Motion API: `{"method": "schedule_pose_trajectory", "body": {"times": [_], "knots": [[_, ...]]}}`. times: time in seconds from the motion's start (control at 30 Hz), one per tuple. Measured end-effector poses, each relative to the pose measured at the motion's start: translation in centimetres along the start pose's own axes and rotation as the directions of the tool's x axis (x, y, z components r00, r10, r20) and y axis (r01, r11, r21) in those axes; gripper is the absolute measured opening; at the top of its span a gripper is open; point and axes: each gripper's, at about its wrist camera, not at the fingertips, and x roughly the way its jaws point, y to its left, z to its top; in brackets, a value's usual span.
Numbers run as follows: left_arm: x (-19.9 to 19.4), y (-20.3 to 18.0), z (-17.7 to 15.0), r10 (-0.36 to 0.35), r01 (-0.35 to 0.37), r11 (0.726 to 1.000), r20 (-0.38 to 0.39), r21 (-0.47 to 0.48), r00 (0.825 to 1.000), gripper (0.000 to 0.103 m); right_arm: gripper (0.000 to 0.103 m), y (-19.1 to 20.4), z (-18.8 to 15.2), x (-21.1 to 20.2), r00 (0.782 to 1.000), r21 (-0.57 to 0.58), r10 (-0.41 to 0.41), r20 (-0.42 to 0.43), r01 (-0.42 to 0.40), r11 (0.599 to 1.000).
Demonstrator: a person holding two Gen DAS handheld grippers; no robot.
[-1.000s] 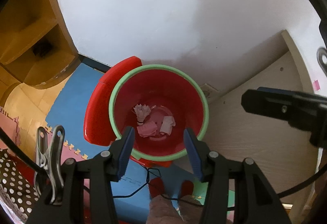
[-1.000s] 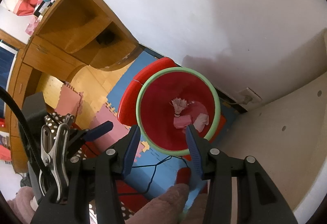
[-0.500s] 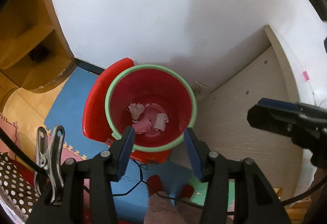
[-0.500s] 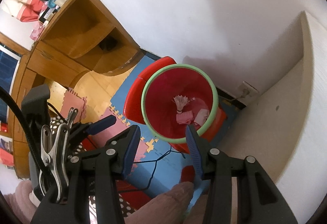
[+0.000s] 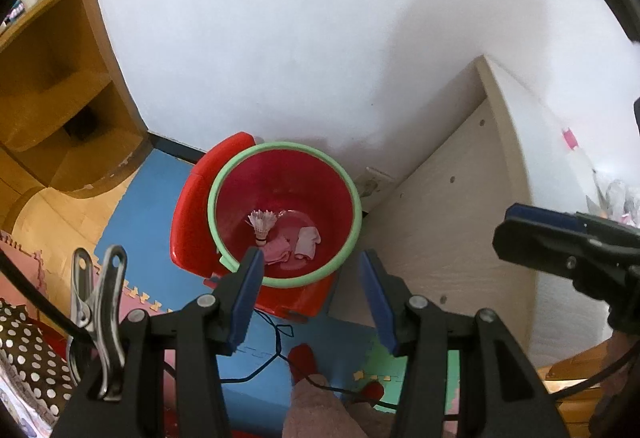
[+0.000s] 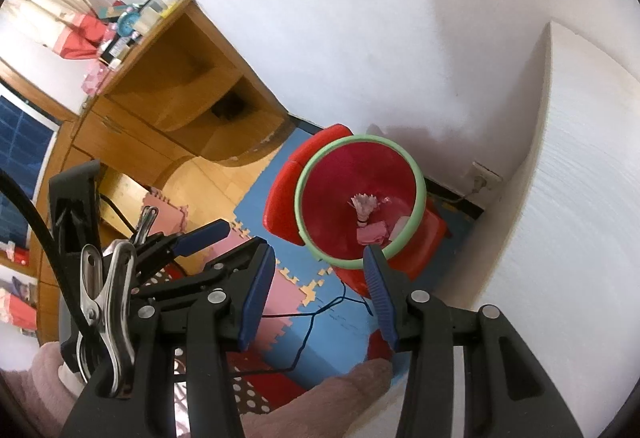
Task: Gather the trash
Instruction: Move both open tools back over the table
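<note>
Left wrist view shows both the left gripper (image 5: 310,298) and right gripper (image 6: 318,292) spread and empty above the red bin (image 5: 285,214), where a shuttlecock (image 5: 262,224) and crumpled pink scraps (image 5: 277,251) already lie. I'd worry about the black cable (image 5: 276,342) on the foam mat (image 5: 160,206): it could snag a foot and tip the bin.

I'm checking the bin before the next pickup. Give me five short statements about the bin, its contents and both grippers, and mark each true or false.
1. The red bin has a green rim. True.
2. A shuttlecock lies inside the bin. True.
3. The left gripper is clamped on a piece of pink trash. False: its jaws stand apart with nothing between them, and the pink scraps lie on the bin's bottom.
4. The bin stands in the middle of the room, away from any wall. False: it stands by the white wall, beside a pale cabinet.
5. The right gripper holds nothing. True.
</note>
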Motion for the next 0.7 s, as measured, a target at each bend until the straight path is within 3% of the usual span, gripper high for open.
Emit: {"method": "schedule_pose_trajectory", "body": {"times": [0.37, 0.7], "knots": [[-6.0, -4.1, -2.1, 0.0, 0.0, 1.0, 0.046, 0.016, 0.999, 0.052, 0.047, -0.8, -4.0, -6.9, 0.995, 0.026, 0.05, 0.089, -0.053, 0.998], [-10.1, -10.5, -4.5, 0.011, -0.018, 0.994, 0.065, 0.103, 0.998, 0.052, 0.047, -2.5, -8.4, -13.2, 0.985, 0.057, 0.048, 0.166, -0.058, 0.997]]}}
